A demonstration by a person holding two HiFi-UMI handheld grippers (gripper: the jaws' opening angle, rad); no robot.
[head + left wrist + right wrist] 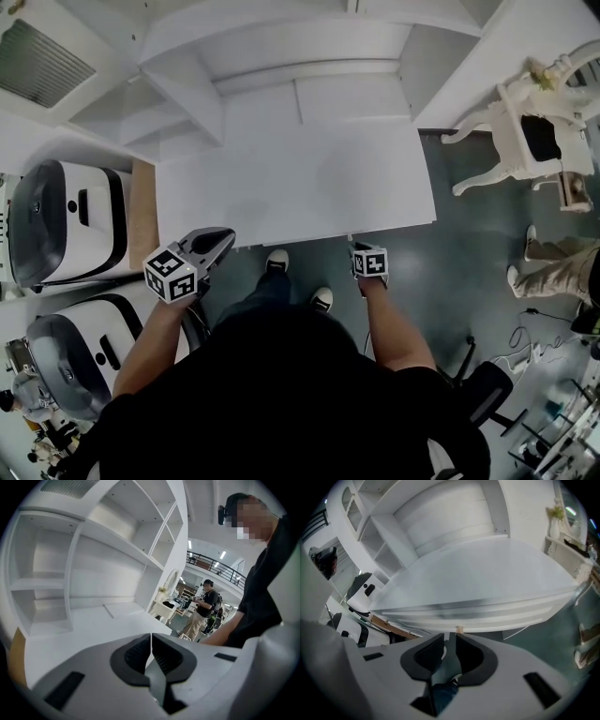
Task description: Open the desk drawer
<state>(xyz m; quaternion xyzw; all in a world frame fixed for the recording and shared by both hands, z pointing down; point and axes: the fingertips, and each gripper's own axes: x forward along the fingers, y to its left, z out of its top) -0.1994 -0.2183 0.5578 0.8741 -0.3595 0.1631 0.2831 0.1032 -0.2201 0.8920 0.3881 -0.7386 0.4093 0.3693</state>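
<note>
The white desk (300, 178) with shelves behind it lies in front of me in the head view. Its drawer front (487, 613) runs under the top's front edge and carries a small pale knob (459, 629). My right gripper (450, 637) points at that edge, its jaws a narrow gap apart, and the knob sits just beyond the right fingertip, outside the gap. In the head view the right gripper (359, 247) is at the desk's front edge, right of centre. My left gripper (217, 242) hovers at the front left corner, shut and empty (151, 637).
Two white machines with dark visors (61, 220) (75, 361) stand at the left beside a wooden side panel (142, 211). A white ornate chair (534, 131) and another person's legs (553, 267) are at the right. My shoes (277, 260) are under the desk edge.
</note>
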